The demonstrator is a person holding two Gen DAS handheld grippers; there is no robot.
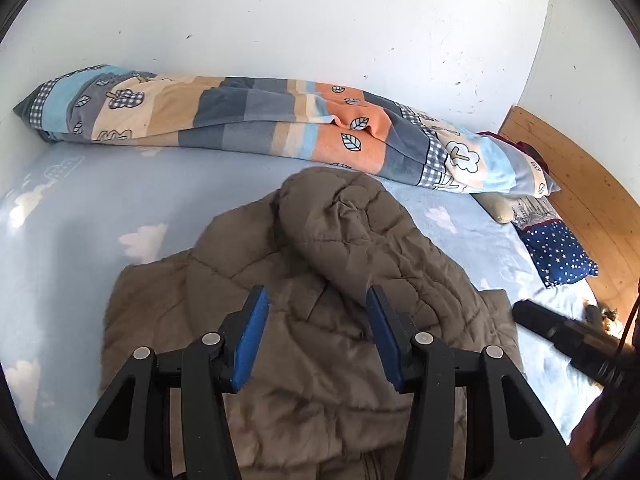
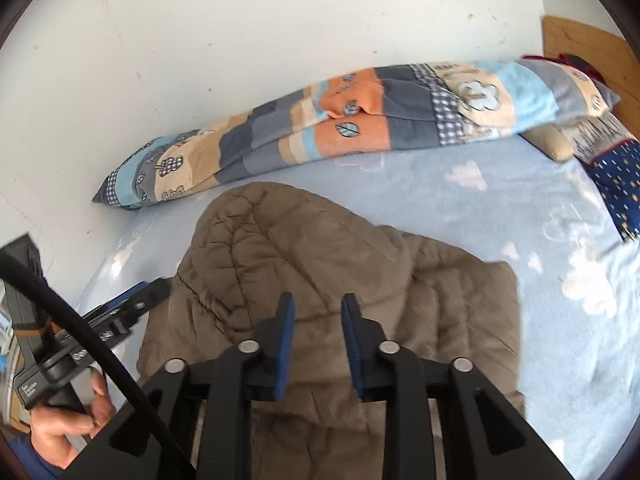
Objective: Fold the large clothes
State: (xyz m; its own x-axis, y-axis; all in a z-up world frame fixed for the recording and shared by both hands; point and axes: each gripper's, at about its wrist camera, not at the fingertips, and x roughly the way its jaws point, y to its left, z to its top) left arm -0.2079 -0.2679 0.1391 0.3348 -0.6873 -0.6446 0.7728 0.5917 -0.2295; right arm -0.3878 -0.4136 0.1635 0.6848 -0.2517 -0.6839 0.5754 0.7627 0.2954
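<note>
Lying on fleecy blue sheet (image 1: 80, 208), puffy quilted brown jacket (image 1: 320, 248), both tongs (image 1: 316, 300) (image 2: 318, 304) released

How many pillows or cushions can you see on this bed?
2, maybe more hidden. A beige cushion peeks out under the patterned duvet near the wooden headboard; a navy star-print pillow lies just in front of it on the sheet.

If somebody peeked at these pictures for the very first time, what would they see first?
Probably the big puffy brown jacket lying crumpled in the middle of the light blue cloud sheet. Next, the colourful patchwork duvet rolled up along the white wall behind it. Close up, the left gripper and right gripper hang open above the jacket.
</note>
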